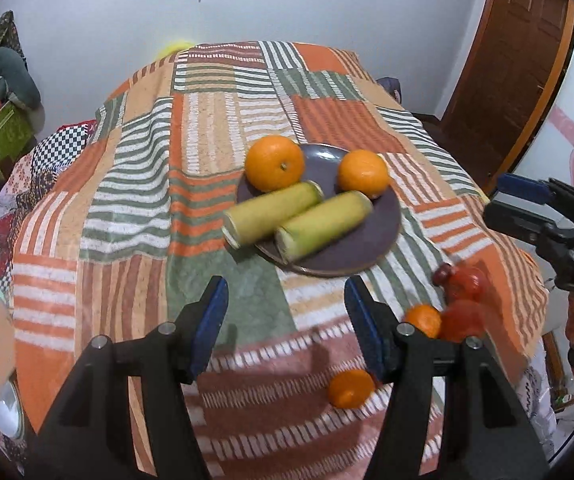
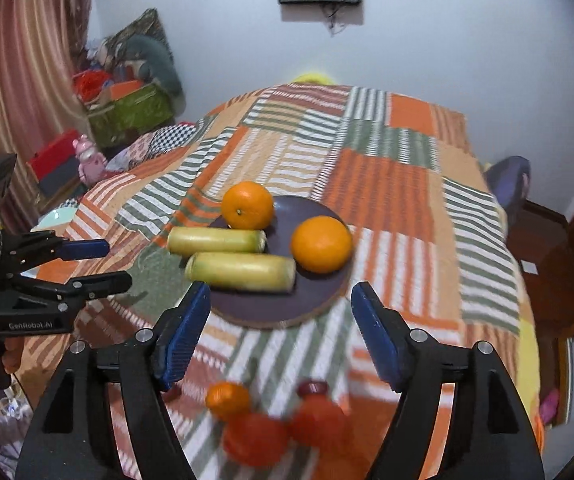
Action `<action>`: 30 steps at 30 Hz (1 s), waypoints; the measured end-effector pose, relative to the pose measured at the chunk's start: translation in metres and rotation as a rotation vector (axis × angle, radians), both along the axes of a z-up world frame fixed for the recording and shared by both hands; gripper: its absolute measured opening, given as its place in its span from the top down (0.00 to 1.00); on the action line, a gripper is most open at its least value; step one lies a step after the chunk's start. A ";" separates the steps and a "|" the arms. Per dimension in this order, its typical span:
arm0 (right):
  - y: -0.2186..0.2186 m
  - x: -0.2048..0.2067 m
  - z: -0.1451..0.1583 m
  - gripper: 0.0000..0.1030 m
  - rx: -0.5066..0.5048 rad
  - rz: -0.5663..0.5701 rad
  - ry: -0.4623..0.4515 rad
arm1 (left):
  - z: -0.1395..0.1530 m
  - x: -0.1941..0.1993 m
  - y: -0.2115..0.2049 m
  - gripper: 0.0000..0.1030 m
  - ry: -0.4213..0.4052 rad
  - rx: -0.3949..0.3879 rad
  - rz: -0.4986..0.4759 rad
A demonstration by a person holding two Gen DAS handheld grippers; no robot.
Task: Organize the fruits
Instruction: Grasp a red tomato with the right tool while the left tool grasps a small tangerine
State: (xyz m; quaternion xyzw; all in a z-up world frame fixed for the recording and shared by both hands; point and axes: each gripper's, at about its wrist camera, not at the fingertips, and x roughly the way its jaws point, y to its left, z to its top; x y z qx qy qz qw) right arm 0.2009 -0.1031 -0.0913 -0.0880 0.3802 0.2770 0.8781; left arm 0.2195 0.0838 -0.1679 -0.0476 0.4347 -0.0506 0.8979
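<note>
My left gripper (image 1: 287, 320) and right gripper (image 2: 281, 332) both gape wide, holding nothing. At twelve o'clock, the plate (image 2: 279, 308) carries two corn cobs (image 2: 241, 272), long axes three-to-nine, and two oranges (image 2: 321, 244).

A patchwork cloth (image 1: 207, 184) striped in orange, green, white and rust is seen over the bench. Two orange fruits (image 1: 274, 163) and two yellow-green cylinders (image 1: 273, 215) are carried by a dull purple plate (image 1: 367, 240). Blue pads (image 2: 181, 340) are seen on black jaws.
</note>
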 end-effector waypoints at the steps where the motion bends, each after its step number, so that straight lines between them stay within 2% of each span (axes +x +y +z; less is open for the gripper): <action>1: -0.005 -0.007 0.001 0.32 -0.003 -0.011 -0.006 | 0.000 -0.005 -0.003 0.41 0.005 -0.002 -0.003; 7: -0.023 -0.036 -0.005 0.31 -0.003 -0.037 -0.002 | -0.010 -0.029 -0.019 0.41 0.037 -0.011 -0.013; 12: -0.026 -0.052 -0.025 0.31 -0.002 -0.054 0.038 | -0.031 -0.044 -0.027 0.41 0.096 -0.031 -0.029; 18: -0.026 -0.060 -0.053 0.31 0.000 -0.065 0.102 | -0.051 -0.053 -0.037 0.42 0.128 -0.030 -0.059; 22: -0.027 -0.062 -0.069 0.32 0.008 -0.068 0.144 | -0.059 -0.053 -0.041 0.49 0.140 -0.045 -0.071; 27: -0.025 -0.059 -0.079 0.40 0.015 -0.073 0.171 | -0.064 -0.048 -0.040 0.50 0.148 -0.070 -0.063; 30: -0.023 -0.056 -0.082 0.44 0.025 -0.059 0.195 | -0.066 -0.044 -0.040 0.55 0.152 -0.081 -0.064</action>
